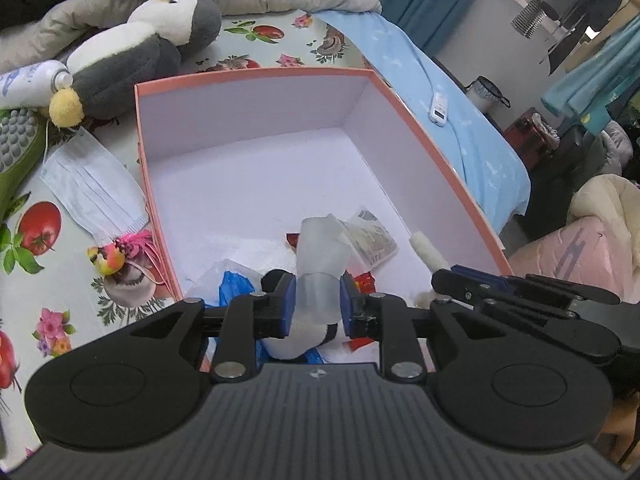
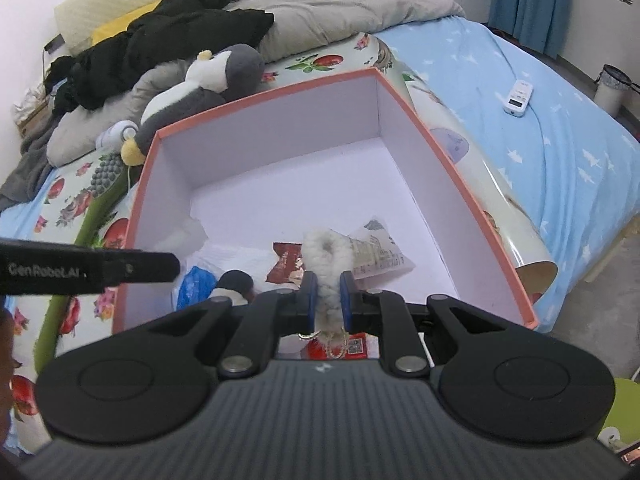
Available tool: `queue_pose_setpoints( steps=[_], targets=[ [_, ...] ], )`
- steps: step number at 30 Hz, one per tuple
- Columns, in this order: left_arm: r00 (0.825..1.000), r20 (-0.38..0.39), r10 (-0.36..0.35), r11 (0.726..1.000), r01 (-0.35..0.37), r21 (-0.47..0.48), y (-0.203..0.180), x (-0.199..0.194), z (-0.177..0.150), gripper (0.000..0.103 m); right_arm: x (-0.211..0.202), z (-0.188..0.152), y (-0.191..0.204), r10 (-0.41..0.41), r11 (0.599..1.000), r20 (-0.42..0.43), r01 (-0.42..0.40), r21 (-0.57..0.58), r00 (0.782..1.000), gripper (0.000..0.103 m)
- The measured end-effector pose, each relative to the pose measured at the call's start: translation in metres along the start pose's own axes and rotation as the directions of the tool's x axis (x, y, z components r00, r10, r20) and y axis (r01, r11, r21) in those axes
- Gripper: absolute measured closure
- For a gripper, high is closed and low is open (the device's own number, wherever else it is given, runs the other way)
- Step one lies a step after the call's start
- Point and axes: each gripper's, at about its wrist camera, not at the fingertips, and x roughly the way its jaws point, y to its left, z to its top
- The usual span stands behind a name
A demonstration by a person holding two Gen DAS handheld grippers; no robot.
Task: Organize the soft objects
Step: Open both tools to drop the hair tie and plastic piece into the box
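Left wrist view first. What sits between the left tongs point(image 1: 316, 300)?
— A translucent, whitish soft piece point(image 1: 322, 256). It stands up between the blue pads point(image 1: 285, 304), which touch both its sides, so the tongs are clamped on it, over the near end of the box point(image 1: 256, 80).

And the right tongs point(image 2: 329, 300)?
— Nearly together, squeezed on a woolly cream strip point(image 2: 326, 258) that rises above the fingers. A small gold chain point(image 2: 334, 346) hangs from its lower end. It too is over the box's near end.

What lies in the box?
— A printed packet point(image 2: 380, 254), a red wrapper point(image 2: 286, 266), a blue bag point(image 2: 196, 284) and white paper, all at the near end.

Outside it?
— A plush penguin point(image 1: 132, 56) beyond the far left corner, and a face mask point(image 1: 92, 188) just beside the left wall, on the flowered cloth point(image 1: 48, 280).
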Motion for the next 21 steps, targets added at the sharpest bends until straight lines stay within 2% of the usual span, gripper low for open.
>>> queue_pose_setpoints(
  steps=[2,4,6,11,21],
  targets=[
    [1.000,0.001,0.011,1.000,-0.011,0.022,-0.002,-0.001,0.001,0.062,0.001,-0.001,-0.001,0.000,1.000,-0.005,0.000,0.000,1.000,0.082],
    [1.000,0.011,0.013,1.000,-0.013,0.022,-0.001,-0.003,0.000,0.061,0.001,-0.001,-0.002,-0.001,1.000,-0.008,0.001,-0.004,1.000,0.073],
    [1.000,0.024,0.019,0.999,-0.020,0.025,-0.002,-0.008,-0.001,0.061,0.002,-0.001,-0.003,0.010,1.000,-0.022,-0.010,0.002,1.000,0.069],
    [0.997,0.069,0.025,0.997,-0.030,0.064,-0.009,-0.026,-0.005,0.061,-0.008,-0.002,-0.004,0.005,1.000,0.008,-0.005,0.018,1.000,0.069],
    [0.984,0.177,0.006,0.992,-0.028,0.122,-0.016,-0.078,-0.036,0.061,-0.051,-0.026,0.015,0.027,1.000,0.135,-0.025,-0.014,0.990,0.069]
  ],
)
